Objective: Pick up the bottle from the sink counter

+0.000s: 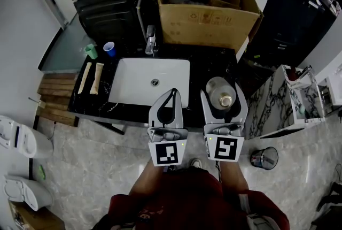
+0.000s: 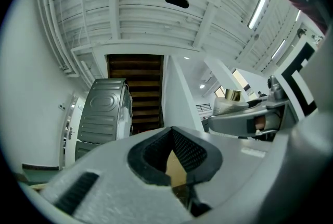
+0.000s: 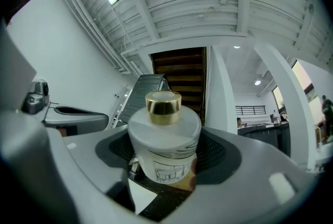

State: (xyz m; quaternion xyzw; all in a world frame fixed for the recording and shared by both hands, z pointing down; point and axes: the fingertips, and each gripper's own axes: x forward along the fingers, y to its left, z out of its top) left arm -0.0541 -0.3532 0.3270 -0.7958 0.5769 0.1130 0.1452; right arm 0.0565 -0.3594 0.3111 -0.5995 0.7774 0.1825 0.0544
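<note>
The bottle (image 1: 220,93) is white and squat with a gold cap, and my right gripper (image 1: 223,94) is shut on it, holding it above the front right of the black sink counter (image 1: 214,66). In the right gripper view the bottle (image 3: 164,137) stands upright between the dark pads (image 3: 221,152), which press on both its sides. My left gripper (image 1: 172,92) hangs beside it over the sink's front edge, shut with nothing in it. In the left gripper view its tips (image 2: 174,132) meet, and the bottle (image 2: 229,103) shows at the right.
A white sink (image 1: 152,82) with a faucet (image 1: 150,40) is set in the counter. A blue cup (image 1: 109,48), a green cup (image 1: 91,51) and two long packets (image 1: 91,77) lie at its left. A cardboard box (image 1: 206,15) stands behind. A marble cabinet (image 1: 288,100) and a small bin (image 1: 264,158) are on the right.
</note>
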